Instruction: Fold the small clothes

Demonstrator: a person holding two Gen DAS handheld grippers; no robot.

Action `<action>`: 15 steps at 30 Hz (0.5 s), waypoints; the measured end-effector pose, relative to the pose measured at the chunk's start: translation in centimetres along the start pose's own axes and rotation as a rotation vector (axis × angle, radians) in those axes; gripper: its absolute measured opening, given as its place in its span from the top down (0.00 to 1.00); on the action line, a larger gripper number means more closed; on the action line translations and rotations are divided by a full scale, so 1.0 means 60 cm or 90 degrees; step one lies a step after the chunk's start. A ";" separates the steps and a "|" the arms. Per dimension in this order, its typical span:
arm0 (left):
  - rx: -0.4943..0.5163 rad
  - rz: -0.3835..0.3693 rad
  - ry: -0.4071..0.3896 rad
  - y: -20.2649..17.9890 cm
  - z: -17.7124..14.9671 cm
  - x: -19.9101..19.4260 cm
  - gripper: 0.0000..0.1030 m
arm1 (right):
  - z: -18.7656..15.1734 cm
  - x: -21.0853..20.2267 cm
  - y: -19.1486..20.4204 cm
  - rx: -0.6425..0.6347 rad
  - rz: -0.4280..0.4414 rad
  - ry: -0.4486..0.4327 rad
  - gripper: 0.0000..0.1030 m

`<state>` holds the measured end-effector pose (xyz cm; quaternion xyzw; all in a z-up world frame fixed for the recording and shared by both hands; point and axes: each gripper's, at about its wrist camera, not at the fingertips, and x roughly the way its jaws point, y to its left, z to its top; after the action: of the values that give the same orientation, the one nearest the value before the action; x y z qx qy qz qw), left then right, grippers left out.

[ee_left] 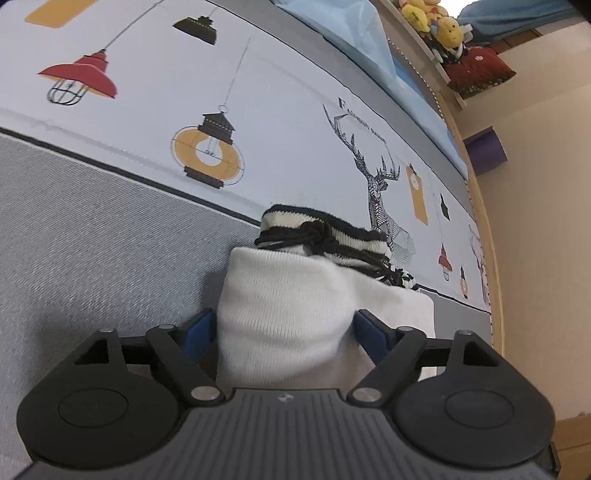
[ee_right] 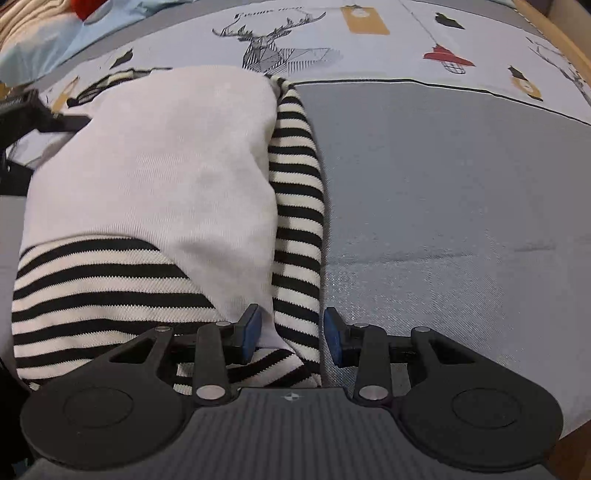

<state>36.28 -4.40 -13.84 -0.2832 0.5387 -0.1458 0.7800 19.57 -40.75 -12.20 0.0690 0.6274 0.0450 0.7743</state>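
Note:
A small garment, white (ee_left: 291, 310) with black-and-white striped parts (ee_left: 325, 229) and a black drawstring, lies folded on the bed. In the left wrist view my left gripper (ee_left: 284, 328) has its blue-padded fingers wide apart on either side of the white fold, which lies between them. In the right wrist view the same garment shows a white panel (ee_right: 166, 155) over striped fabric (ee_right: 295, 192). My right gripper (ee_right: 291, 332) is open, its blue pads either side of the striped edge.
The bed cover is grey (ee_right: 443, 184) with a pale band printed with lamps and a deer (ee_left: 380, 184). A wooden bed edge (ee_left: 480, 221) runs at the right. Stuffed toys (ee_left: 436, 18) and blue bedding (ee_left: 351, 33) lie beyond.

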 end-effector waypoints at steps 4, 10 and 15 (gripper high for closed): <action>0.033 -0.004 0.001 -0.006 0.008 0.003 0.53 | 0.002 0.003 0.010 0.002 0.002 0.008 0.68; 0.085 -0.006 -0.097 -0.023 0.045 -0.065 0.71 | 0.011 0.005 0.037 -0.009 0.033 0.003 0.88; 0.102 0.071 -0.234 -0.001 0.073 -0.144 0.35 | 0.025 0.003 0.076 -0.008 0.065 -0.029 0.89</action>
<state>37.06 1.37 -6.14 -0.2117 0.3887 -0.0904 0.8921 21.13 -36.33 -11.31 0.0973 0.6052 0.0871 0.7853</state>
